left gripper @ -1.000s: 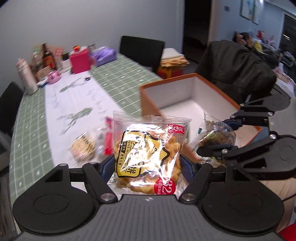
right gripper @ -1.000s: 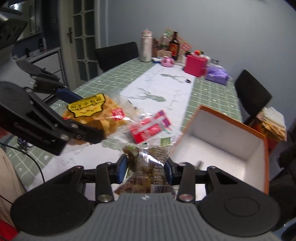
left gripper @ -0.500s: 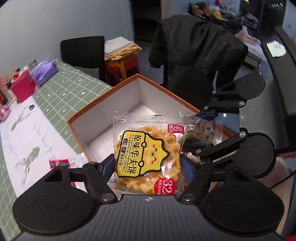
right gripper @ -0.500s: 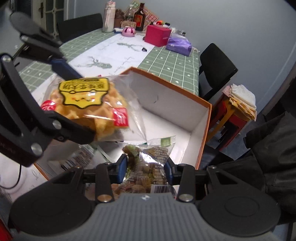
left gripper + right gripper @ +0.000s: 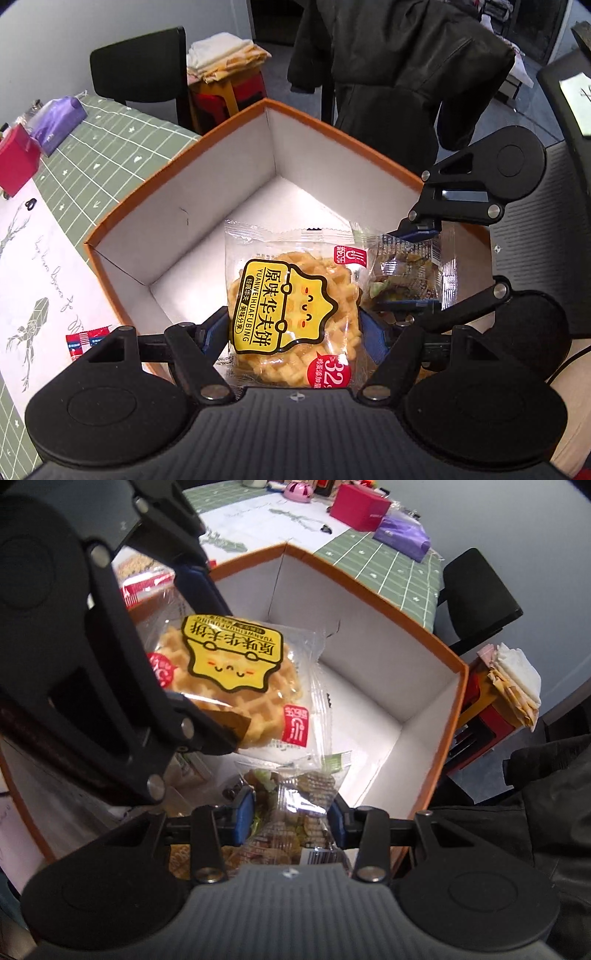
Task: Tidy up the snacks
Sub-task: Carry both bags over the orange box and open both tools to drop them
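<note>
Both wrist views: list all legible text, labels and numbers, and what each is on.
"原味华夫饼" on the yellow label of the waffle packet, held by the left gripper.
"YUANWEIHUAFUBING" on the same label, beneath it.
"32" in the packet's red circle; the small print beside it is unreadable.
Red square logo on the packet: too small to read.
Dark snack packet in the right gripper: print and barcode unreadable.
Script on the white table runner: illegible.

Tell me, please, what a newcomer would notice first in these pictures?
The yellow-labelled waffle pack stands out first, clamped in the left gripper over the open orange box. Just to its right, the right gripper grips a clear pack of darker snacks, also over the box. Beyond the box, a red box and a purple pack sit on the green checked table.
</note>
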A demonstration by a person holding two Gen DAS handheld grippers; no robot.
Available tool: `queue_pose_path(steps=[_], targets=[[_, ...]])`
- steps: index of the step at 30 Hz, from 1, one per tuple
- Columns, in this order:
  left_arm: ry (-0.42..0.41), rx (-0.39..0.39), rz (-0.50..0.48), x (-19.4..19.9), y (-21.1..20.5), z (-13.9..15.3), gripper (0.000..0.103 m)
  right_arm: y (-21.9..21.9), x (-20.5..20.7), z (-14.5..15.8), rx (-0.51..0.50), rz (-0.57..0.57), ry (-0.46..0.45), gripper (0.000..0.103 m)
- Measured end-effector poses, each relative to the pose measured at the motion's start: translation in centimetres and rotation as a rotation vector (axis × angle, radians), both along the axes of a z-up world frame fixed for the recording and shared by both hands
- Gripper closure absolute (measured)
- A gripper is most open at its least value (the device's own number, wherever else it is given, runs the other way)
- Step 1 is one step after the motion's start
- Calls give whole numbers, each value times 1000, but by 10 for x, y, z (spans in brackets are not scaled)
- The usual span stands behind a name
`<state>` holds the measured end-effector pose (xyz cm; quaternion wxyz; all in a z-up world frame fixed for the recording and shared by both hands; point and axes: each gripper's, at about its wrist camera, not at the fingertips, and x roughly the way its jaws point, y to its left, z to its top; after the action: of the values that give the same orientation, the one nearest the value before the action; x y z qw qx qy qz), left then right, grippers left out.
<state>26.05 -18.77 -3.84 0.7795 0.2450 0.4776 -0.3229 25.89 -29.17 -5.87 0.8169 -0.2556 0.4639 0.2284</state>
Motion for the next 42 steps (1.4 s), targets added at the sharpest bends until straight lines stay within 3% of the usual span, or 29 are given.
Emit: queue_pose_path(steps=[7,16,24,30,32,42], targets=[[20,48,-9,14,-7,-18,20,10,9,-17,-65,56,16,63],[36,77,-4,24,-7,-30,17,8,22,-18,-23,51,55,59],[40,104,26,27,-9,-41,12,13,20,-20,-35,60,59,44],[17,24,50,20,-1,-21,12,14,14,-16,-44,72,42,32],[5,0,57,16,3,-13,12,15,14,-12,-50,60,31,19],[-89,-57,79,-16,17,32,12,13,6,7,-52,-17,23,15]])
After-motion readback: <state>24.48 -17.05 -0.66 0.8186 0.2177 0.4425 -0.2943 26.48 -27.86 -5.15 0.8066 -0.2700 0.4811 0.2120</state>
